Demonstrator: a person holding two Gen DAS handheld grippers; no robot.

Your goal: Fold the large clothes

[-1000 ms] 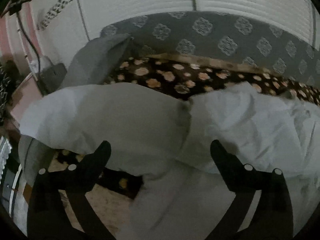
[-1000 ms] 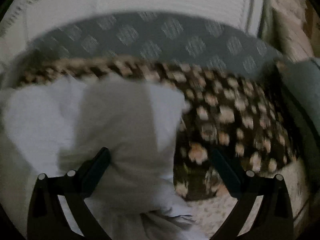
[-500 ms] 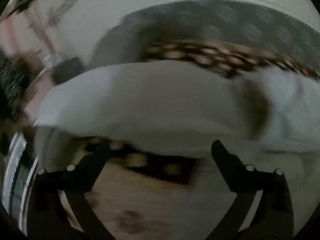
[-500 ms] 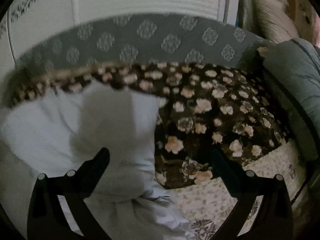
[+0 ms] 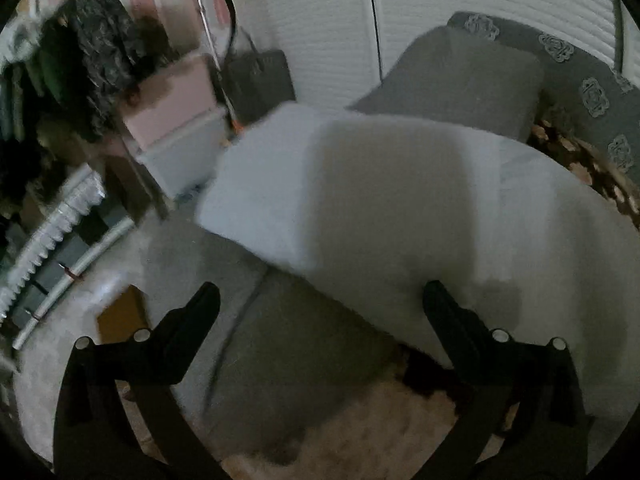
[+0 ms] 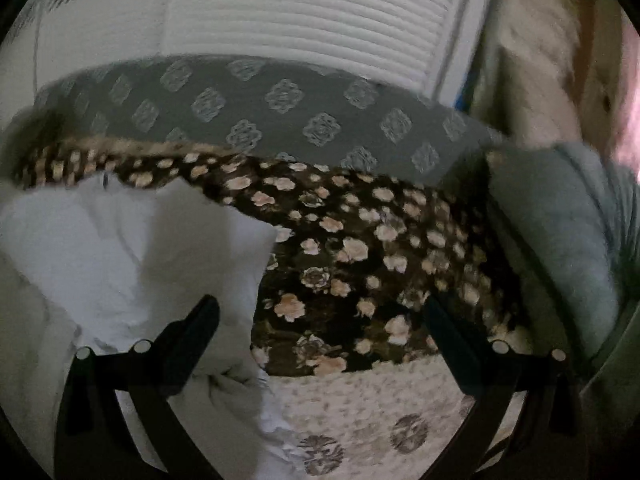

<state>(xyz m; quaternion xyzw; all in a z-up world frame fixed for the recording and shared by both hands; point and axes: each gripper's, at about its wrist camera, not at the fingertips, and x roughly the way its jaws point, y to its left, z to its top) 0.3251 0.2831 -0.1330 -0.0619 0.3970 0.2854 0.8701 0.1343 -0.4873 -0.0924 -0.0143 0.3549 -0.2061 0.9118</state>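
Note:
A large white garment (image 5: pixel 400 200) lies spread over a sofa seat covered by a dark floral throw (image 6: pixel 360 260). In the left wrist view its left end hangs over a grey armrest (image 5: pixel 280 340). My left gripper (image 5: pixel 320 300) is open and empty, just in front of the garment's near edge. In the right wrist view the garment's right end (image 6: pixel 140 248) lies folded and bunched at the left. My right gripper (image 6: pixel 320 312) is open and empty over the throw, its left finger (image 6: pixel 192 332) against the cloth's edge.
A grey patterned sofa back (image 6: pixel 280 100) runs behind the seat. A grey cushion (image 5: pixel 460 76) stands at the left end and a grey armrest (image 6: pixel 560 240) at the right. A pink and white cabinet (image 5: pixel 176 120) and clutter stand to the left. A pale patterned rug (image 6: pixel 380 412) lies below.
My left gripper has swung left toward the garment's left end and the armrest. My right gripper has drifted right, off the white cloth and over the floral throw. Both stayed open.

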